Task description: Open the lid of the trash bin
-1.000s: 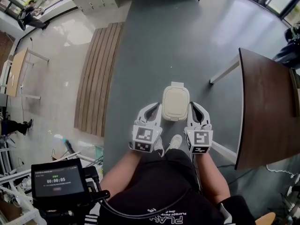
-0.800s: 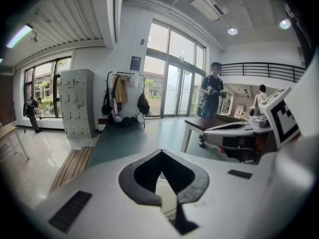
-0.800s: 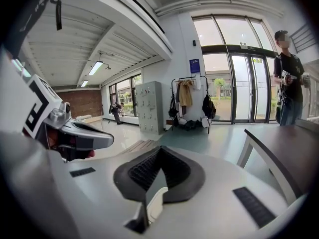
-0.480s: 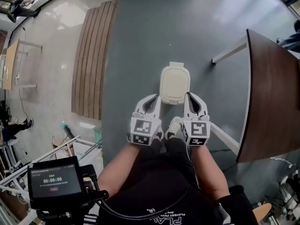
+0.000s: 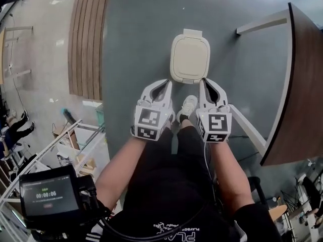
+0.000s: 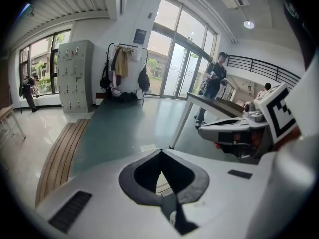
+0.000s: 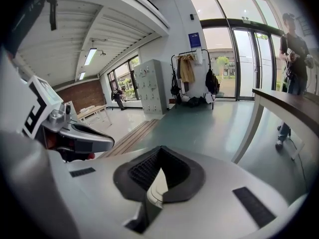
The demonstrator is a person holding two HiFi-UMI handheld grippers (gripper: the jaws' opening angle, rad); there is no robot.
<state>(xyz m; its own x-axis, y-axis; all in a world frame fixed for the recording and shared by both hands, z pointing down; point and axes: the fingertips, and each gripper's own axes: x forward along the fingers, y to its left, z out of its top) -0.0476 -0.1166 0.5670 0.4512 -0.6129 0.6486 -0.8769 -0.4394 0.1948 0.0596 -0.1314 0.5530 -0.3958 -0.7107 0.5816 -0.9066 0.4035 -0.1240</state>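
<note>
In the head view a small trash bin with a closed cream lid [image 5: 190, 58] stands on the grey floor in front of the person. My left gripper [image 5: 164, 82] hangs just short of the lid's near left corner, jaws together. Level with it at the near right corner is my right gripper [image 5: 204, 81], also shut and holding nothing. A white shoe [image 5: 187, 107] sits at the bin's base between the two grippers. In the left gripper view my left gripper [image 6: 160, 152] is closed to a point. In the right gripper view my right gripper [image 7: 160, 149] is closed above a sliver of cream lid [image 7: 156, 184].
A dark brown table [image 5: 303, 84] with white legs [image 5: 262, 21] stands to the right. A wooden plank strip [image 5: 86, 34] runs along the left. A black device with a timer screen [image 5: 48, 195] is at the bottom left. People stand far off by the glass doors [image 6: 214, 78].
The view has tilted down and nearer the bin. Both grippers have edged forward up to the lid's near corners. The lid stays closed and both grippers stay shut.
</note>
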